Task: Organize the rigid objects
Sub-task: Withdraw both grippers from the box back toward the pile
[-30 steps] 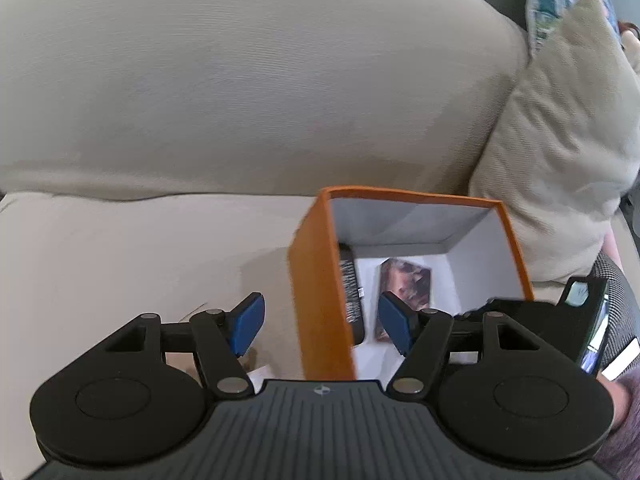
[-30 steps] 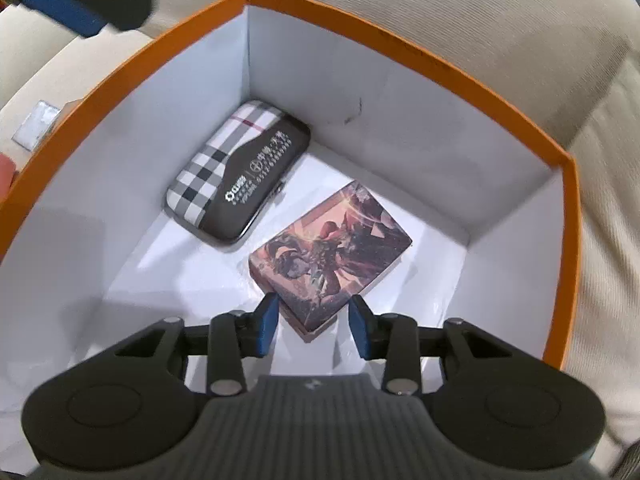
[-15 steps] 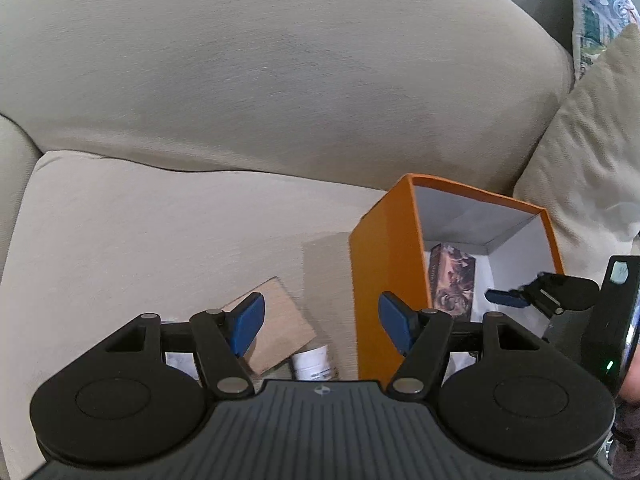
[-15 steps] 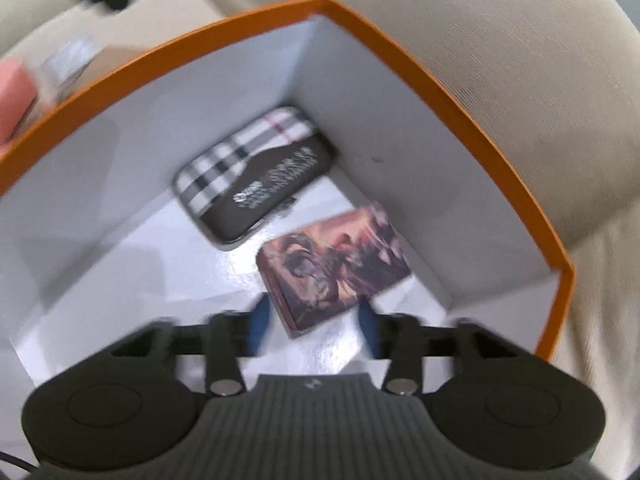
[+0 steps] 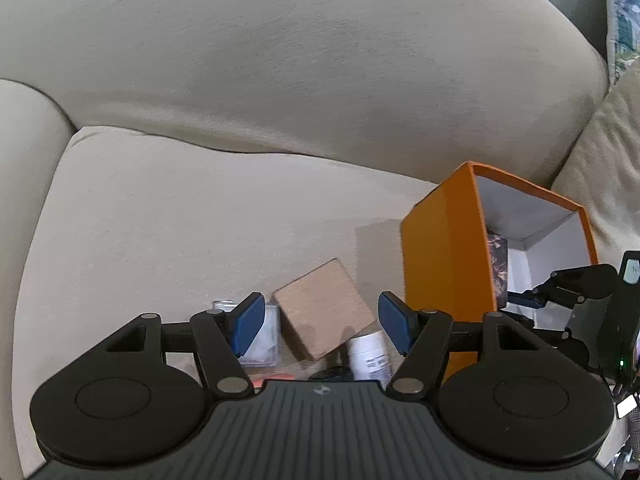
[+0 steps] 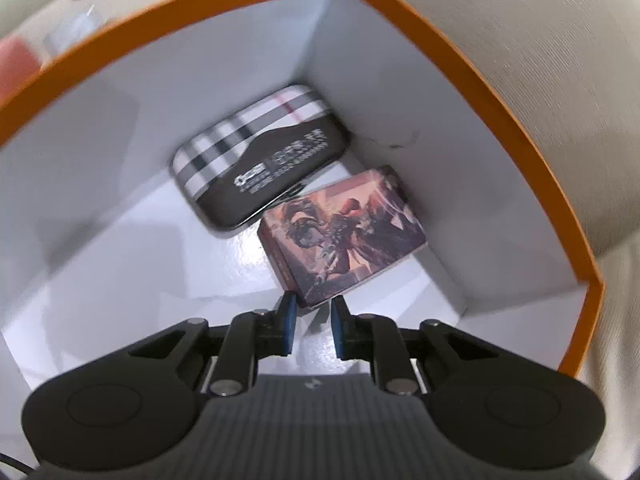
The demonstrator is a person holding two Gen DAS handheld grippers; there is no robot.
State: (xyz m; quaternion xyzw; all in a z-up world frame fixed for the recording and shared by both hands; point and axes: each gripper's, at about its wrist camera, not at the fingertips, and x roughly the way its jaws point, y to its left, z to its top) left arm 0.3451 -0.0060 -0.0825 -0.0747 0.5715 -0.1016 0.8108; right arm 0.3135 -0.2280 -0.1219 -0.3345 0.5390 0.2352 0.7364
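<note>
The left gripper (image 5: 320, 322) has travelled away from the orange box (image 5: 444, 264) toward the loose things on the sofa seat (image 5: 180, 220), so the box now stands at the right of its view, where a second ago it was in the middle. Between its widely open jaws I see a wooden block (image 5: 324, 314), with a clear plastic case (image 5: 264, 332) at its left and a small white bottle (image 5: 368, 354) at its right; nothing is between the pads. I think this means the left hand is choosing the next object to collect. It points steeply down at the seat, a little before the block. In the right wrist view, the right gripper (image 6: 312, 322) is inside the box, and its jaws are closing with nothing between them; the illustrated card box (image 6: 344, 236) lies free on the white floor, just beyond the fingertips. Earlier this card box sat closer to the jaws, so it appears to be released and this placement is done. Beside it, touching, lies a plaid tin case (image 6: 260, 164). The right gripper points steeply down and has rolled, so the box looks turned.
</note>
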